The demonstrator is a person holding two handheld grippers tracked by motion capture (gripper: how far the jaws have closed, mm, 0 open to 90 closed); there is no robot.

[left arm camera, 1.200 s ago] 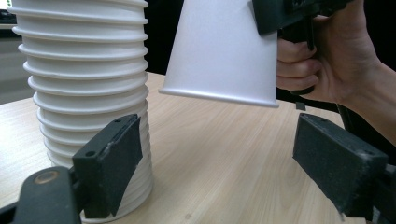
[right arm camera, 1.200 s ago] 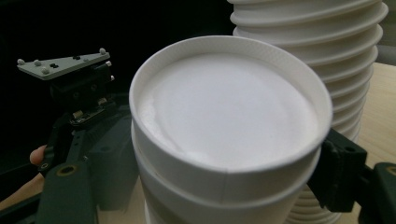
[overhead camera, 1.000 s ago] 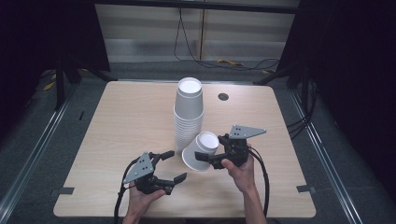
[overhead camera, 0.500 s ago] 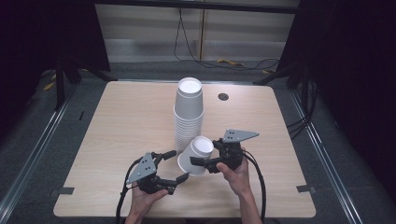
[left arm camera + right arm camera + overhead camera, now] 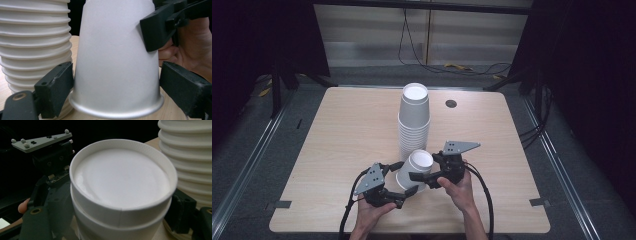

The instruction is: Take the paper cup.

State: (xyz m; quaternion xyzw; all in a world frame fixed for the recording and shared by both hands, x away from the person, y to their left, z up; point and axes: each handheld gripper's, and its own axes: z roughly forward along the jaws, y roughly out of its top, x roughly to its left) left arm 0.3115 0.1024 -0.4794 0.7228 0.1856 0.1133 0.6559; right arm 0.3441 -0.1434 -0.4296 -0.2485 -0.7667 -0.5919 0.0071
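Beside the stack (image 5: 413,117), high view: your right gripper (image 5: 426,178) clamps the cup (image 5: 414,170). Left gripper view: your left gripper (image 5: 112,82) straddles its base, not yet closed. Right gripper view: two nested cups, unseparated.

Light falls from above onto the worktop (image 5: 337,145), which shows evenly lit and pale, while the surroundings to the left and right sink into near black. The high view is soft and slightly grainy, with fine detail smeared on the cables at the back. Shadows on the wood are faint and short, gathered close under the stack of cups (image 5: 414,120). In the left gripper view the single cup (image 5: 116,62) is sharp, with a dull sheen along its lower rim (the wall shades to grey toward its sides). In the right gripper view the cup's inside glares white and the background is black; the nearest black parts are blurred.
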